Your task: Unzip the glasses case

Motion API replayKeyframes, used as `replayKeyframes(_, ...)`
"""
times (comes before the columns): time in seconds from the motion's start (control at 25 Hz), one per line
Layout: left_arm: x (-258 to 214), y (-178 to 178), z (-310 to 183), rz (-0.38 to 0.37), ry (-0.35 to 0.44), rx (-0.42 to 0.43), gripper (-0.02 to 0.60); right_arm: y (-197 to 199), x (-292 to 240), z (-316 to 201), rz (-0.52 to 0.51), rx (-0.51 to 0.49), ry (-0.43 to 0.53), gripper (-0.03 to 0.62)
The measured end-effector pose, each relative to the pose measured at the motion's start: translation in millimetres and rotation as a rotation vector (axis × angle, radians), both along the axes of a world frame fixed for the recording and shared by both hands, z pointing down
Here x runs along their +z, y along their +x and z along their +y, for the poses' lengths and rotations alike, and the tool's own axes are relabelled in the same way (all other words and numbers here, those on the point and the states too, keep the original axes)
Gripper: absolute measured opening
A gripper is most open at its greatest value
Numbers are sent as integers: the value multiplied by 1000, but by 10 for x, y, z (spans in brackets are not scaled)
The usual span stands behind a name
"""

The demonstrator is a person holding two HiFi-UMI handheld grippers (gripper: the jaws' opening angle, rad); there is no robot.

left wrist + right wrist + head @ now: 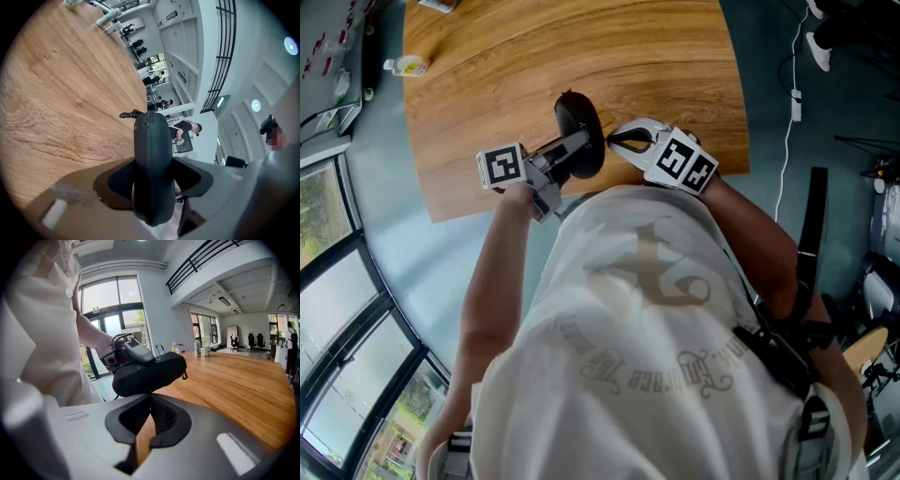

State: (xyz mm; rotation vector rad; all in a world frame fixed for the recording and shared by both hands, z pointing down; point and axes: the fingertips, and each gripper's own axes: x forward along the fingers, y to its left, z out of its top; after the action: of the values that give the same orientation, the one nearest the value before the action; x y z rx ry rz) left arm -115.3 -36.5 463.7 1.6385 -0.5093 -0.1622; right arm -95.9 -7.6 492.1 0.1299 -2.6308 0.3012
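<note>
Left tongs (153, 163) clamp glasses case (150, 136); right tongs (150, 397) closed, seemingly touching it.

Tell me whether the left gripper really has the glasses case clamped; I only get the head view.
Observer: Yes. In its own view the left gripper is clamped on the glasses case from both sides, with the case's edge toward the camera.
Operator: And the right one?
Observer: The right gripper has its jaws shut, tips right up at the case's near edge. Whether they pinch the zipper pull I cannot tell.
Operator: Is the zipper open at all?
Observer: The seam facing the left camera looks closed along the stretch I can see.
</note>
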Motion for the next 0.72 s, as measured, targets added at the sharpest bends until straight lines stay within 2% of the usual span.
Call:
replayKeyframes(0.56, -22, 82, 93, -1, -3, 86, 261, 33, -11, -33, 6, 2, 23, 9)
replayKeyframes(0.72, 72, 57, 151, -63, -8, 129, 264, 56, -11, -46, 8, 9, 30, 9)
